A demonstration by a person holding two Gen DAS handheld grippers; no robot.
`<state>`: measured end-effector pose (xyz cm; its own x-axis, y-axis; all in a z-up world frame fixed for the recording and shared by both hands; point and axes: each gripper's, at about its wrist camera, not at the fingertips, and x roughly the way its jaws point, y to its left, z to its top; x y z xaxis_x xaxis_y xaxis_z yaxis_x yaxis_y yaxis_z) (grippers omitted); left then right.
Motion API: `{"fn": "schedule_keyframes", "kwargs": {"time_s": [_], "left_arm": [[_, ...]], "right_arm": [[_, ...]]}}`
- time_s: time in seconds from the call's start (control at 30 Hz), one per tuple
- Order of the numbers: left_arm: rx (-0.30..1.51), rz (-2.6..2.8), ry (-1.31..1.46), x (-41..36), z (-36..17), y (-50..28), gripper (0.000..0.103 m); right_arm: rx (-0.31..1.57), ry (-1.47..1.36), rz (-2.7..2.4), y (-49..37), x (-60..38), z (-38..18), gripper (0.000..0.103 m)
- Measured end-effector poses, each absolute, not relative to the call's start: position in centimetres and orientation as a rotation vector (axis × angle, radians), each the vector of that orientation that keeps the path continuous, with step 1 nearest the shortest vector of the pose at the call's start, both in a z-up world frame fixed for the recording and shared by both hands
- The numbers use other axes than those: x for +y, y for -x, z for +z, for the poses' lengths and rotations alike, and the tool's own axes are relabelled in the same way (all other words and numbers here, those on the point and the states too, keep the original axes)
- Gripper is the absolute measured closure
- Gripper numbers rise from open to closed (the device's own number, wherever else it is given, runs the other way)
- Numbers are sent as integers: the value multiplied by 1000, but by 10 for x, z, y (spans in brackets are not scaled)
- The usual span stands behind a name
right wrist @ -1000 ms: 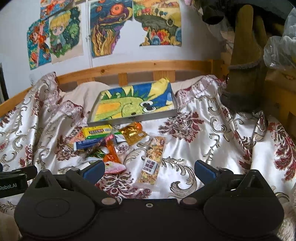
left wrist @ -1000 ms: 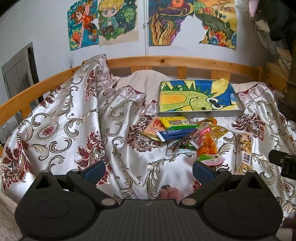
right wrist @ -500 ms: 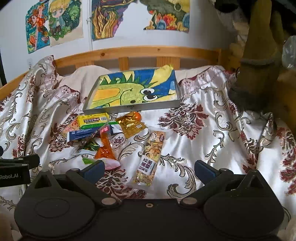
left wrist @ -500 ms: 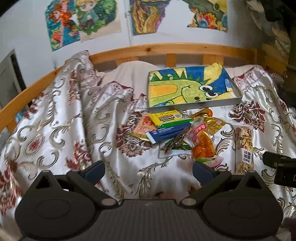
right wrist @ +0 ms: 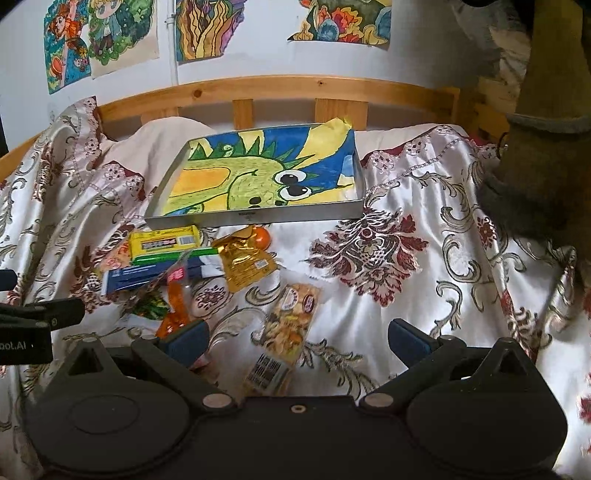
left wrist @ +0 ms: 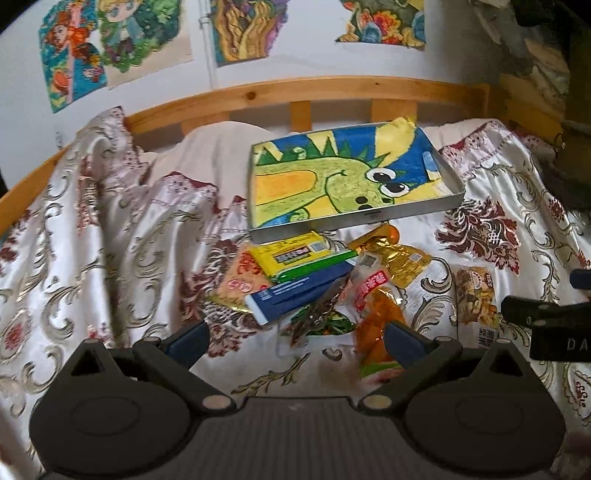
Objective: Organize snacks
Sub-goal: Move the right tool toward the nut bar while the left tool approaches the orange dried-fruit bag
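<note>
Satin bedding (left wrist: 122,266) with a red and gold scroll pattern covers a bed with a wooden rail (left wrist: 332,88) at the far side, under a white wall hung with bright drawings (right wrist: 199,29). Near the rail lies a shallow metal tray (left wrist: 364,216), its floor lined with a green dragon picture. Just in front of the tray's near wall the snacks are heaped: a yellow packet (left wrist: 291,253) lies over a green-edged one and a blue box (left wrist: 295,291), with a gold foil pouch (left wrist: 400,260) to their right and an orange pouch (left wrist: 376,317) nearer. A clear nut bar (right wrist: 290,325) lies apart, to the right of the heap.

The left gripper (left wrist: 295,339) hovers above the near edge of the heap, its fingers spread wide, holding nothing. The right gripper (right wrist: 297,339) hangs over the nut bar, equally wide apart and empty; whether its left finger (right wrist: 184,341) touches the orange pouch cannot be told.
</note>
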<state>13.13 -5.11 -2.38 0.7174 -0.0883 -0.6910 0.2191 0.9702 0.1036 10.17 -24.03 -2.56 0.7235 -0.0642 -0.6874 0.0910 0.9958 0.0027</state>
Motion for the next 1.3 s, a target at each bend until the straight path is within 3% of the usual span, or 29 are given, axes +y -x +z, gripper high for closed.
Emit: {"fn": "schedule_keyframes", "kwargs": {"time_s": [0.33, 0.97, 1.1, 1.3], "left_arm": [[746, -299, -210, -53, -47, -162, 0], [893, -494, -105, -60, -81, -182, 1], [942, -516, -54, -65, -86, -190, 1], [1011, -532, 21, -71, -92, -201, 11]], "right_arm": [[765, 9, -87, -120, -247, -54, 1], [837, -23, -41, -132, -242, -99, 1], [834, -58, -29, -135, -243, -102, 9], [826, -22, -12, -134, -236, -105, 21]]}}
